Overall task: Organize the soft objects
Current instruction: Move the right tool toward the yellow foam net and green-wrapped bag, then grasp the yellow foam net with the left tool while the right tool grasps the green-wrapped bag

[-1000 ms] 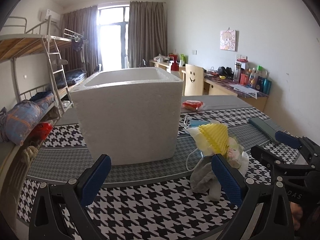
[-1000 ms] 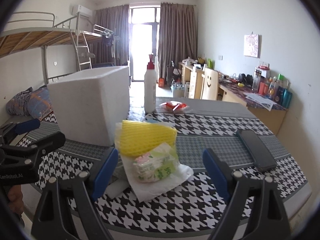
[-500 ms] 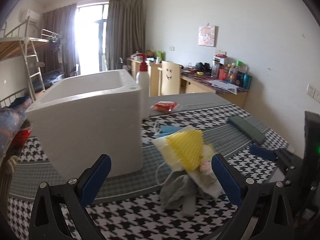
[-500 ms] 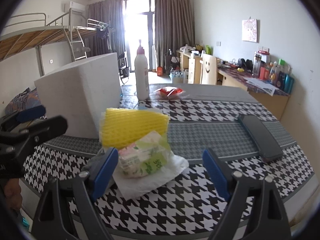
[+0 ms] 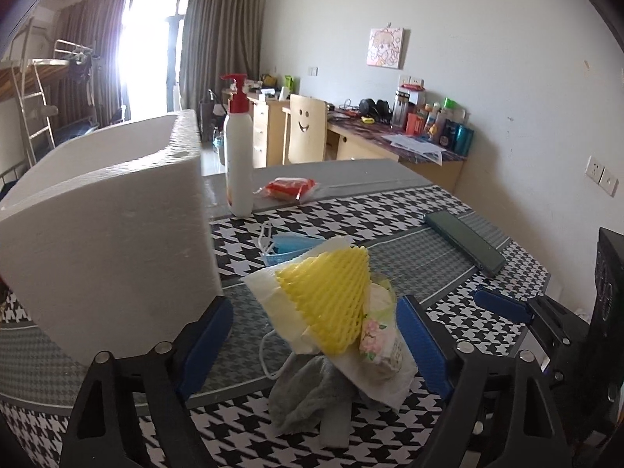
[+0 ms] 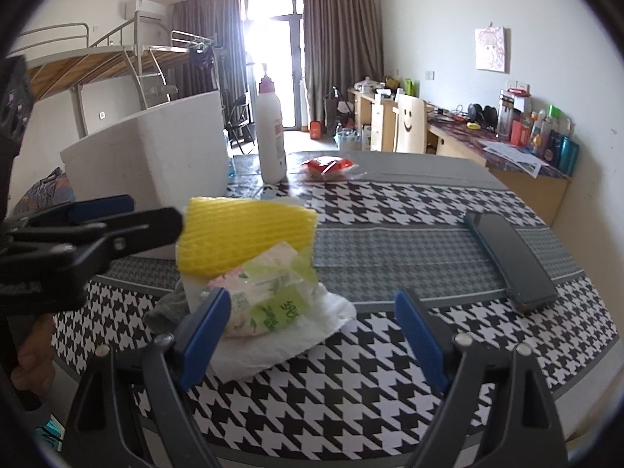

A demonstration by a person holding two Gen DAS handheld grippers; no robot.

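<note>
Each claw is a black plastic frame of two arms that fork apart, with triangular cut-outs in the arms and round silver screws near the joints. The left claw [image 5: 314, 345] carries long blue ribbed pads [image 5: 423, 345] on the inner faces of its fingers. The right claw [image 6: 312, 339] is built the same, with the same blue pads [image 6: 204, 337] and silver screws. A hand [image 6: 29, 358] grips a black handle at the picture's left edge.

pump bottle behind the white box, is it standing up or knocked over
Upright. The pump bottle stands on its base on the table, red pump head on top, beside the white box.
</note>
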